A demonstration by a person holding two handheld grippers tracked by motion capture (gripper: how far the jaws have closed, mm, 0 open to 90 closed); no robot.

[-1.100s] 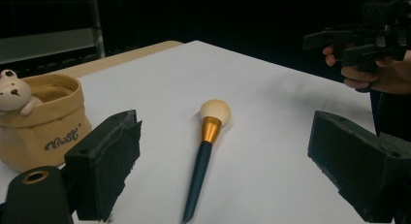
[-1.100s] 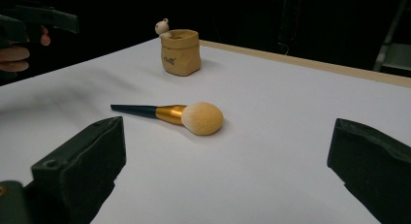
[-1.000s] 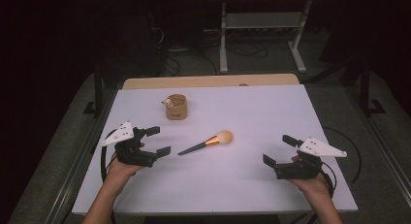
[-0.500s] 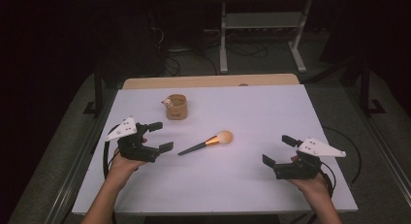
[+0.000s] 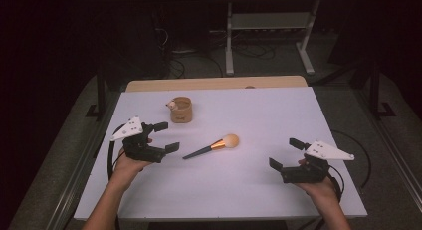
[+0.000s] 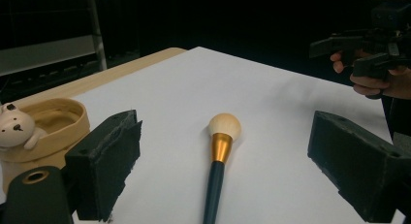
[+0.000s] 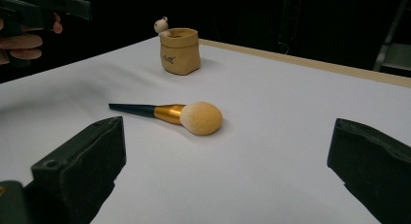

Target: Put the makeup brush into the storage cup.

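Taking the makeup brush [image 5: 211, 147] as the landmark, left to right.

Left claw [image 5: 164, 137]: jaws wide apart, holding nothing, just off the brush's handle tip and lined up with it. In the left gripper view the brush [image 6: 219, 156] runs straight away from me between the jaws, dark handle nearest, gold ferrule next, pale head farthest. So the long axis lies along my approach, not across it.

The tan cup [image 5: 180, 110] with the little bear on its rim stands behind the handle end, clear of the brush.

The brush lies flat on the white tabletop [image 5: 259, 115], handle end toward the left claw, head pointing right and slightly away from me.

Right claw [image 5: 286, 155]: jaws also apart, empty, well off to the head side. In the right gripper view the brush [image 7: 169, 113] lies crosswise, bristle head nearer.

My read: the left claw is clearly the nearer one and gets the handle. It needs to move forward over the handle, then close across it.
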